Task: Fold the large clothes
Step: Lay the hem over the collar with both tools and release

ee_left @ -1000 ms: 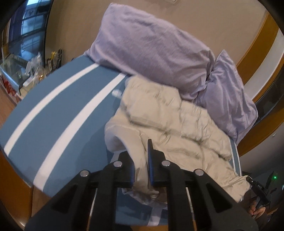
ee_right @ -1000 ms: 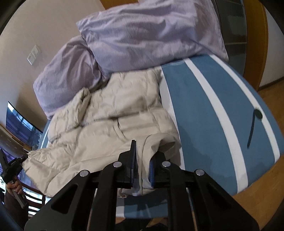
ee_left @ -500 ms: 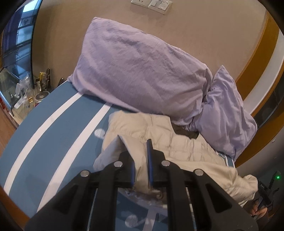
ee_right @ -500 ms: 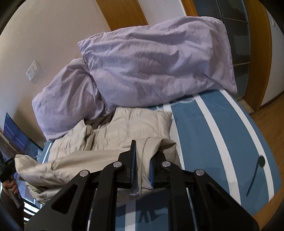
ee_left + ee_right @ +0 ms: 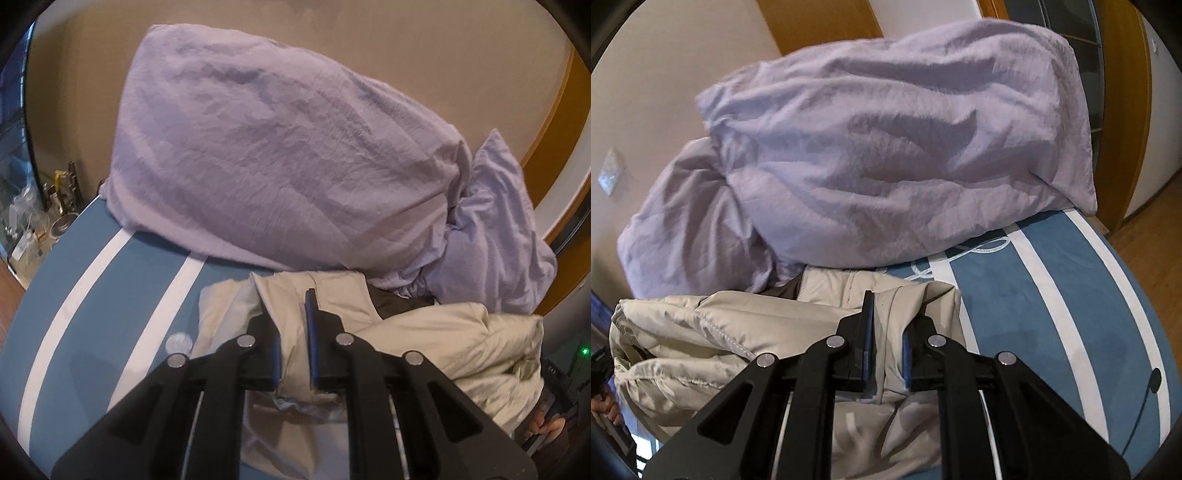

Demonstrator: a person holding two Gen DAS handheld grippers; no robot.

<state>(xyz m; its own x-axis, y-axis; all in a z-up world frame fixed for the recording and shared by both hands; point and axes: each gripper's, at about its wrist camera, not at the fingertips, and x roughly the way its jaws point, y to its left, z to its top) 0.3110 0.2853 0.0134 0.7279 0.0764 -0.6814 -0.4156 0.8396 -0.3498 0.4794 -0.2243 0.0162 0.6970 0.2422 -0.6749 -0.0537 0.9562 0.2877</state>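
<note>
A beige puffer jacket (image 5: 436, 332) lies on a blue bed cover with white stripes (image 5: 92, 302), doubled over on itself. My left gripper (image 5: 293, 314) is shut on a fold of the jacket's edge and holds it close to the lilac pillows. In the right wrist view the jacket (image 5: 713, 332) lies bunched to the left. My right gripper (image 5: 886, 325) is shut on another fold of its edge, held over the jacket's far part. The blue cover (image 5: 1052, 295) stretches to the right.
Two lilac pillows (image 5: 280, 155) (image 5: 886, 147) are stacked against the beige wall just behind the jacket. A cluttered side table (image 5: 33, 221) stands left of the bed. Wooden floor (image 5: 1156, 266) lies right of the bed. A thin dark cable (image 5: 1145, 398) lies on the cover.
Both grippers have carried the jacket's near edge forward toward the pillows, folding it over the far part. The pillows now fill much more of both views.
</note>
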